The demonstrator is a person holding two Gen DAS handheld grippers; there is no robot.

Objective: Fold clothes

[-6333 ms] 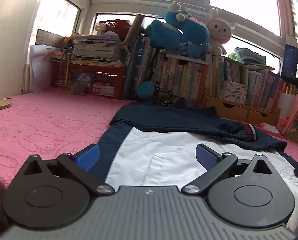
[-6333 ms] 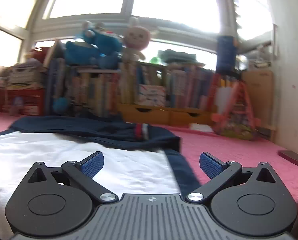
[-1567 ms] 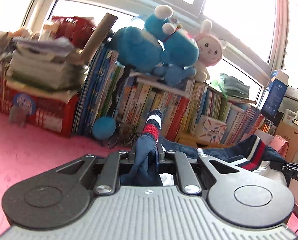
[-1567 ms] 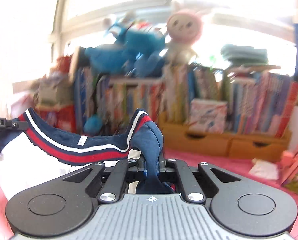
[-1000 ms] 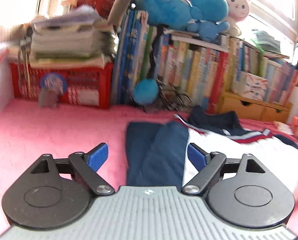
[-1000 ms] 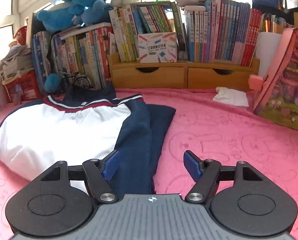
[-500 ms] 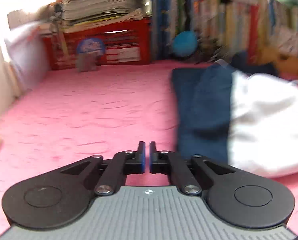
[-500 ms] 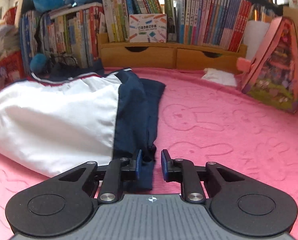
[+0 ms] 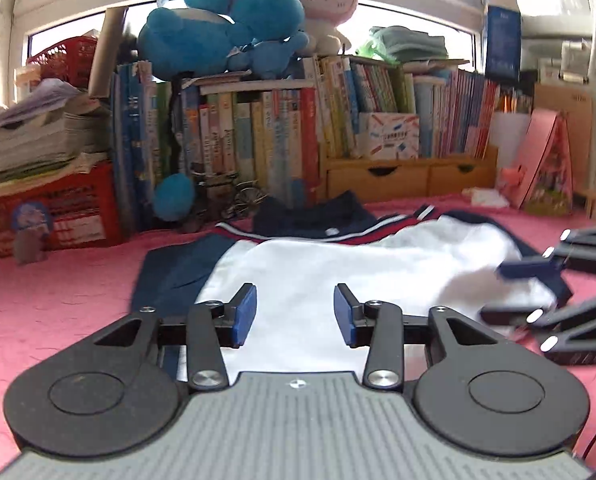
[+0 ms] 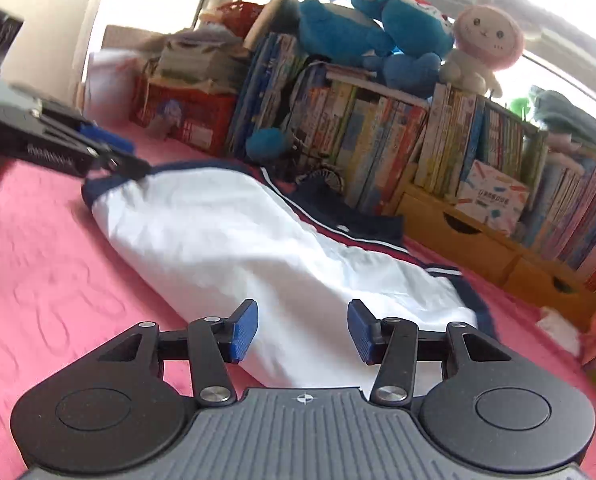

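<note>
Now both my claws have swung back over the garment (image 9: 362, 276), which lies flat on the pink bedspread (image 9: 58, 292), white panel up, navy at its edges, the striped band at the far end toward the books; half a second ago each claw sat pinched off to its own side of the cloth, and since then the jaws have been opening. On the left, my left gripper (image 9: 294, 312) stands partly open over the near white edge, nothing between its blue pads (image 9: 244, 312), not pressing on fabric; to the right, my right gripper (image 10: 302, 330) is likewise partly open above the near hem with only white cloth behind the gap, gripping nothing. A second ago the navy sleeve lay along each flank; it reads to me as tucked in already, so I judge the side folds done and the next step to be taking the near hem with both claws and carrying it toward the collar.

Around the work, left to right: a red crate (image 9: 54, 212) under stacked papers, a row of books (image 9: 258, 140) with blue and pink plush toys (image 9: 218, 32) on top, wooden drawers (image 9: 410, 178), a pink bag (image 9: 546, 164); all well behind the garment. My only obstacle is the two claws crowding each other at the near edge.
</note>
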